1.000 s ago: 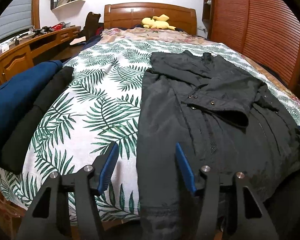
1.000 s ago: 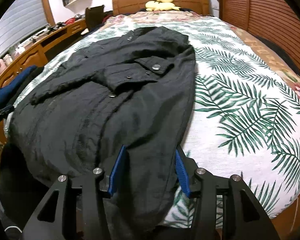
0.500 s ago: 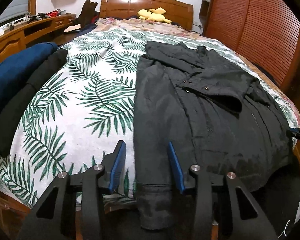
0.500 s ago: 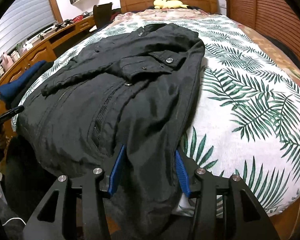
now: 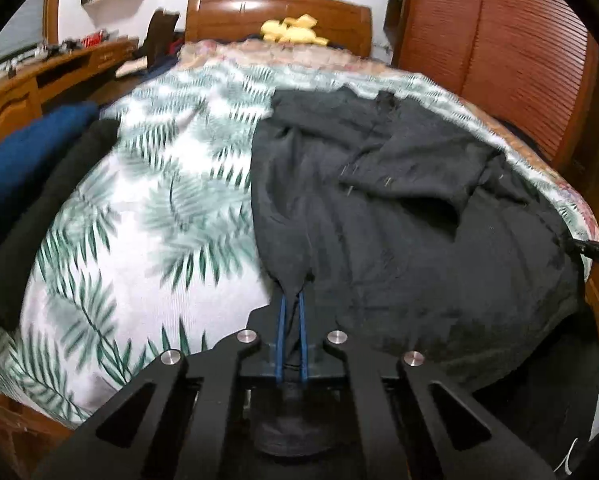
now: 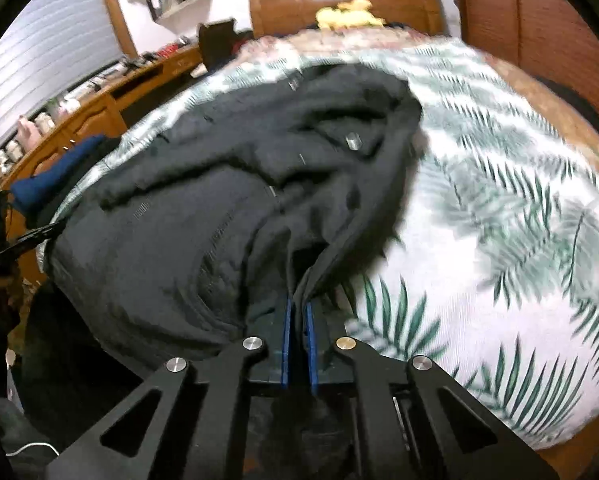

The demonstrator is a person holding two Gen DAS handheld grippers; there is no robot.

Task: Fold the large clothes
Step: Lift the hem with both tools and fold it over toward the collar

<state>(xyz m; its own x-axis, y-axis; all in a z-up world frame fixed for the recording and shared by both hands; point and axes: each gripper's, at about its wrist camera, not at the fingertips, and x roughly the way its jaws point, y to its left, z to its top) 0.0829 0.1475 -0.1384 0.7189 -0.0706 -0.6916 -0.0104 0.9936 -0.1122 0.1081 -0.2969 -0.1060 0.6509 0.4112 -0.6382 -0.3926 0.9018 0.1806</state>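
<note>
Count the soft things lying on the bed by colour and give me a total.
Black jacket, spread flat: 1
Black folded garment at the bed's edge: 1
Blue folded garment: 1
Yellow plush toy: 1
Total: 4

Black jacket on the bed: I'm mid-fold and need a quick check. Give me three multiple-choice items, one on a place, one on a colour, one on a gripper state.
1. Where does the black jacket lie on the bedspread, seen from the left wrist?
A. on the right part
B. at the far end by the headboard
C. on the left part, beside the blue bundle

2. What colour is the soft toy by the headboard?
A. red
B. yellow
C. white

3. How does the left gripper stand?
A. wide open above the cloth
B. shut with nothing in it
C. shut on the jacket's near edge

Key: 1 A, the jacket fills the right side while leaf print lies bare to its left. 2 B, it shows pale yellow against the wood. 3 C, the blue pads pinch a drawn-up fold of black cloth; the right gripper does likewise.
</note>
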